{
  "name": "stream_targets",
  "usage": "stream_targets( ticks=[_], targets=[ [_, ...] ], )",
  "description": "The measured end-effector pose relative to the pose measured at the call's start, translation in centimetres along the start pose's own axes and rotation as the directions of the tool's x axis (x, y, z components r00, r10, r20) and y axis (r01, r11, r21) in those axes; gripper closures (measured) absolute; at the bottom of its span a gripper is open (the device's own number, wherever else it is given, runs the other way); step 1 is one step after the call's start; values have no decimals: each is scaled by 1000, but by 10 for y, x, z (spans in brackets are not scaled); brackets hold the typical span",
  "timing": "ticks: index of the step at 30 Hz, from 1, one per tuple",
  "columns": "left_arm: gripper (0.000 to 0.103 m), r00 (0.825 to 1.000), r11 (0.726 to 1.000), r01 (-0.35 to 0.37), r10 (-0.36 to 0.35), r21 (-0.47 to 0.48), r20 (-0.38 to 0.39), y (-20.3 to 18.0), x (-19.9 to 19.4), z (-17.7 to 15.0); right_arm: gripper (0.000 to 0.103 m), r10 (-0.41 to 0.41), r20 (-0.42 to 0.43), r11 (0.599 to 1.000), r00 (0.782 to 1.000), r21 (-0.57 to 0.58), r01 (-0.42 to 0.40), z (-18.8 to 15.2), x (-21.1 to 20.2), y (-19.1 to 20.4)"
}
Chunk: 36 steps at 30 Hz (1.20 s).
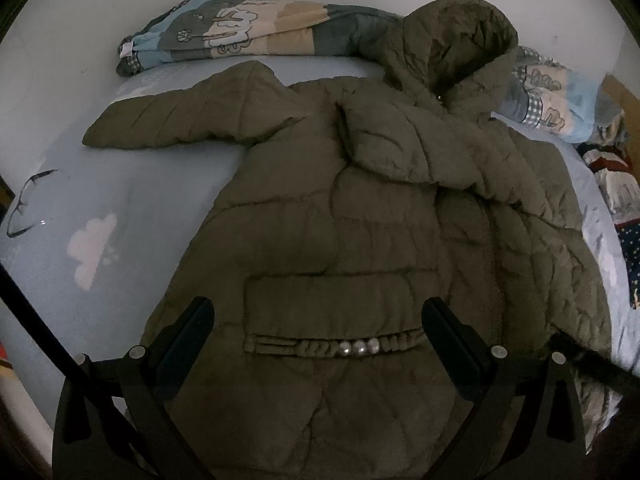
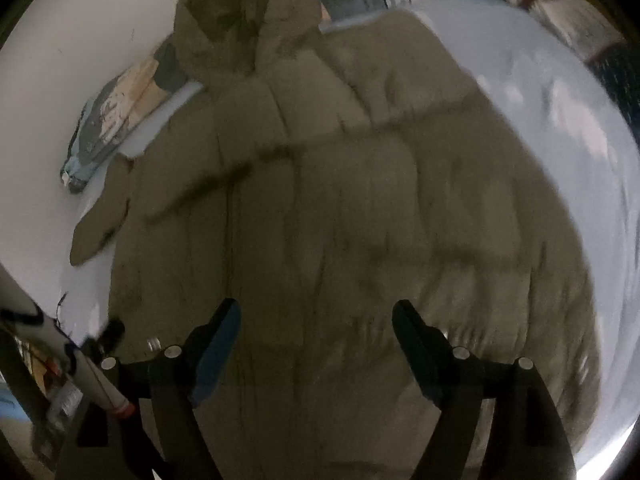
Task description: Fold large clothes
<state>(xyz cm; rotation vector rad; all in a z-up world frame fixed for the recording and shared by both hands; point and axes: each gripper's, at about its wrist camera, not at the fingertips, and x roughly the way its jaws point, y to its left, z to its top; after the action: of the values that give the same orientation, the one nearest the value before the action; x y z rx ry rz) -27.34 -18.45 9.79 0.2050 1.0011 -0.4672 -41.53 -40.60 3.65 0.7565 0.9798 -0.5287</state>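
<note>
On the bed (image 1: 132,184) before you, left to right: glasses (image 1: 28,204); olive padded coat (image 1: 340,240), one sleeve flung left, hood against rolled quilt (image 1: 248,28). Your left gripper (image 1: 318,316) and right gripper (image 2: 316,320) hover above, jaws apart, empty.

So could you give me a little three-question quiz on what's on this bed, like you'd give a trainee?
1. True or false: the left claw is clamped on the olive jacket.
2. Which sleeve lies stretched out flat on the blue sheet: the one toward the eyeglasses, or the other?
3. Fill in: the jacket's hood rests against a patterned ____.

Key: 1 false, both claws are open above it; 2 the one toward the eyeglasses; 3 quilt.
</note>
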Motion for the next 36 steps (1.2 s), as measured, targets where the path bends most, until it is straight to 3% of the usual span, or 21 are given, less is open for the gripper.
stream_targets(
  ticks=[2, 4, 7, 10, 14, 19, 29, 36],
  targets=[
    [0, 1000, 1000, -12, 12, 6, -8, 0, 4, -1, 19, -41, -18, 999, 999, -22, 41, -16, 14, 5],
    [0, 1000, 1000, -25, 25, 13, -11, 1, 7, -1, 17, -74, -61, 994, 995, -83, 69, -21, 32, 9],
    [0, 999, 999, -46, 47, 12, -8, 4, 11, 0, 17, -103, -60, 990, 993, -106, 97, -18, 34, 14],
    [0, 999, 999, -52, 52, 12, -9, 4, 14, 3, 17, -57, 22, 995, 998, -87, 58, -12, 8, 18],
    [0, 998, 998, -55, 55, 33, 0, -1, 16, 8, 17, -61, 144, 988, 988, -133, 80, -7, -11, 24],
    [0, 996, 996, -84, 84, 4, 19, 9, 17, 17, 17, -63, 144, 988, 988, -128, 82, -11, -6, 24],
    [0, 993, 988, -118, 121, -102, 18, 54, 17, 33, 17, -57, 162, 981, 985, -172, 85, -13, -8, 27],
    [0, 998, 983, -51, 55, -176, 20, 106, 12, 54, 17, -56, 171, 980, 984, -177, 87, -9, -5, 32]
  ],
)
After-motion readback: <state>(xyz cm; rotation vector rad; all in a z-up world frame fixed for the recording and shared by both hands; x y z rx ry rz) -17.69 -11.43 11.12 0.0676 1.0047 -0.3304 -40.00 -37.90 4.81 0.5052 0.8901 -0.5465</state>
